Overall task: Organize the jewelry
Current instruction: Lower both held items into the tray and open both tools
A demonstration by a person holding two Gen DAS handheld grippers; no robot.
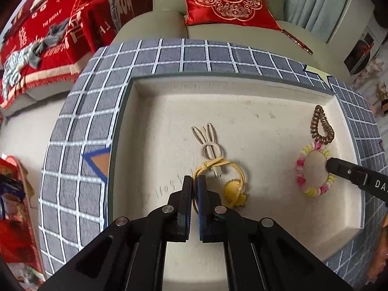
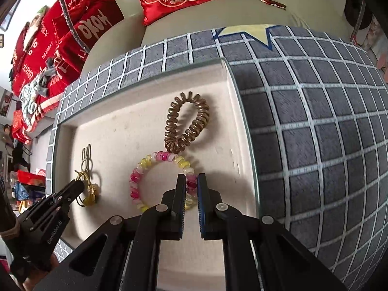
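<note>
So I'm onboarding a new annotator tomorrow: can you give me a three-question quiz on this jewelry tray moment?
1. True or false: the right gripper is shut on the beaded bracelet.
2. Which item does the left gripper grip?
A) the brown spiral hair tie
B) the yellow hair tie
C) the rabbit-shaped clip
3. Fill in: all four items lie in a cream tray set on a grey cloth with a white ____ pattern.

Key:
1. True; pink beads sit between its pads.
2. B; its cord runs between the closed pads.
3. Grid.
</note>
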